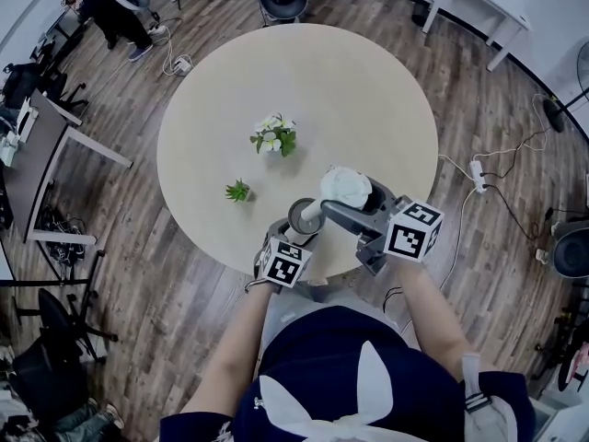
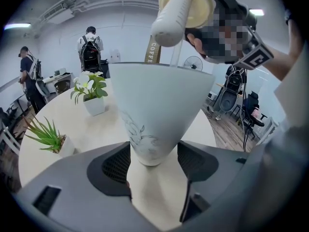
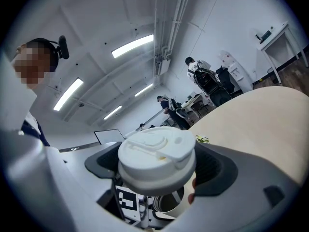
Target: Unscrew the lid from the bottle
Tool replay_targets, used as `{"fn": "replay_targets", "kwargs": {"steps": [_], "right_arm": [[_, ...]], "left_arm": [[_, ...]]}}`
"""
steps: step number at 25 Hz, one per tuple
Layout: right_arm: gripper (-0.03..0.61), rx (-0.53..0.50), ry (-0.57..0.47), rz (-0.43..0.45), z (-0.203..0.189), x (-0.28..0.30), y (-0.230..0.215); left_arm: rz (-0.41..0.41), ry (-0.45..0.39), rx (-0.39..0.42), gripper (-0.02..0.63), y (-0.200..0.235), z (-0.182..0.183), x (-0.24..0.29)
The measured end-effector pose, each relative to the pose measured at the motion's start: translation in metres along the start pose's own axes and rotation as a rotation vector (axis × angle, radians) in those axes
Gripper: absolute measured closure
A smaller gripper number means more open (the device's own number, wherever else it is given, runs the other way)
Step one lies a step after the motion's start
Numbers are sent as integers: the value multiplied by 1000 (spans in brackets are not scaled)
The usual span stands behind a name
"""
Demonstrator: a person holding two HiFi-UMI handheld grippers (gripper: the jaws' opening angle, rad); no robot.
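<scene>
My left gripper (image 1: 293, 238) is shut on the base of a white tapered bottle (image 1: 304, 215) that stands upright on the round table (image 1: 368, 99) near its front edge. In the left gripper view the bottle (image 2: 154, 110) fills the space between the jaws of that gripper (image 2: 153, 159). My right gripper (image 1: 352, 203) is shut on the white lid (image 1: 345, 185). The lid is apart from the bottle, above it and slightly to its right. In the right gripper view the lid (image 3: 157, 156) sits between the jaws (image 3: 157, 172), with the bottle's open mouth (image 3: 166, 204) below.
A small pot of white flowers (image 1: 274, 136) and a small green plant (image 1: 238, 191) stand mid-table, beyond the bottle. Desks, chairs and floor cables ring the table. People stand by the desks at the far left (image 1: 110, 12).
</scene>
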State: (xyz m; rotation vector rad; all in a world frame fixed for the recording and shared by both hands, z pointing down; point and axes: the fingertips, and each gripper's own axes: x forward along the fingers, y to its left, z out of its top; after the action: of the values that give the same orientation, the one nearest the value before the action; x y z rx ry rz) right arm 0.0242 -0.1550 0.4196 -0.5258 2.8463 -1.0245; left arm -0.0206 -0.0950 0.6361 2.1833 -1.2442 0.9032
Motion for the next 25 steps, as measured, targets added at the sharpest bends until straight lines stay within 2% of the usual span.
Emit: {"fn": "replay_targets", "kwargs": {"steps": [19,22,25], "right_arm": [[123,121,-120,-36,12,-12,-2],[123,116,-125,-48,12,-13,-2],[123,109,-131,-52,12,-14,0]], "left_arm": [[34,-102,-76,362,-2,4,-33],[46,-115,-89,391,2,2,-40],[72,-144,-106,453,7,4,-49]]}}
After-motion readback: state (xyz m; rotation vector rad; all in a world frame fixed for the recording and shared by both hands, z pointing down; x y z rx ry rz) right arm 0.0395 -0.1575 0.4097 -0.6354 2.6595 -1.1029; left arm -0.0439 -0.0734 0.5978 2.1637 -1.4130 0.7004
